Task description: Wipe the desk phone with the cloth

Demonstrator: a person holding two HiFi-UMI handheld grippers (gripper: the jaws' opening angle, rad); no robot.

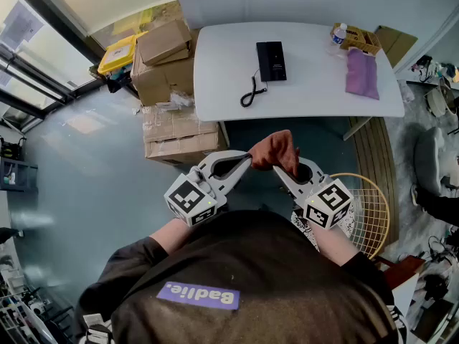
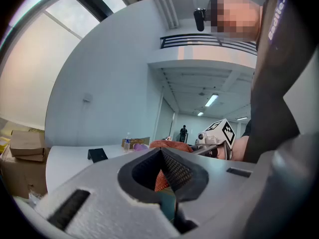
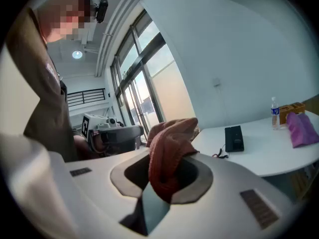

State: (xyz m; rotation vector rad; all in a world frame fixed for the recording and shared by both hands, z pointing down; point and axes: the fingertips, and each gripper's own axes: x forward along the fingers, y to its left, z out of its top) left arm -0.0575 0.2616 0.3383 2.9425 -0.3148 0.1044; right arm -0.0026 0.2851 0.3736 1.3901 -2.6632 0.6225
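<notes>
The black desk phone (image 1: 271, 61) lies on the white table (image 1: 301, 95) far ahead, its coiled cord (image 1: 251, 92) trailing toward the near edge. A reddish-brown cloth (image 1: 276, 150) hangs in the air close to my body, well short of the table. My left gripper (image 1: 246, 158) is shut on its left edge and my right gripper (image 1: 282, 169) is shut on its lower right part. In the right gripper view the cloth (image 3: 167, 153) bunches up out of the closed jaws, with the phone (image 3: 233, 138) beyond. In the left gripper view the cloth (image 2: 160, 179) shows between the jaws, and the phone (image 2: 97, 155) is small and distant.
Cardboard boxes (image 1: 168, 70) and a yellow box (image 1: 118, 52) are stacked left of the table. A purple cloth (image 1: 361, 72) and a small box with a water bottle (image 1: 356, 38) sit at the table's right end. A round wire basket (image 1: 369, 206) stands on the floor at my right.
</notes>
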